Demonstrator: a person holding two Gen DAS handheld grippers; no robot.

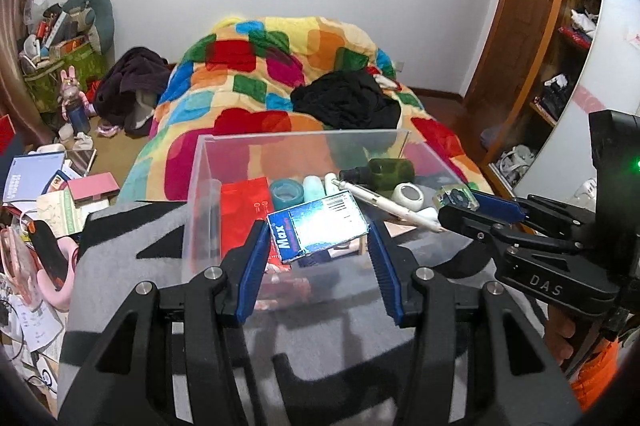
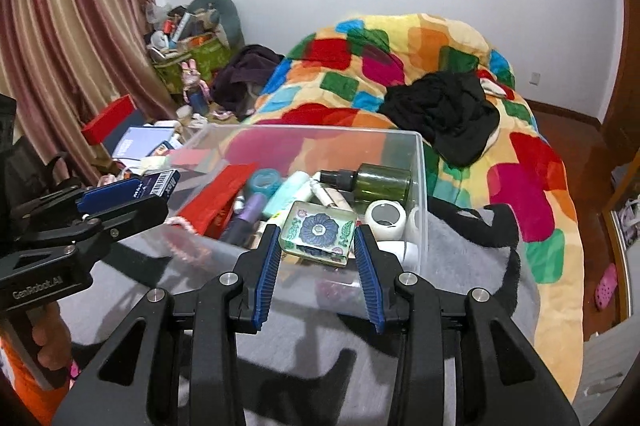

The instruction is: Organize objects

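One box [image 1: 318,231], thin card and judged light and crushable, is held across its short sides by the left tool [image 1: 318,258], half closed on it above the near wall of one clear bin [image 1: 200,186]. One block [image 2: 318,232], glassy with a flower inside, is gripped at its flat sides by the right tool [image 2: 316,258]; it is judged stiff, slippery and chippable. One green bottle [image 2: 382,182] and two tape rolls are counted in the bin.
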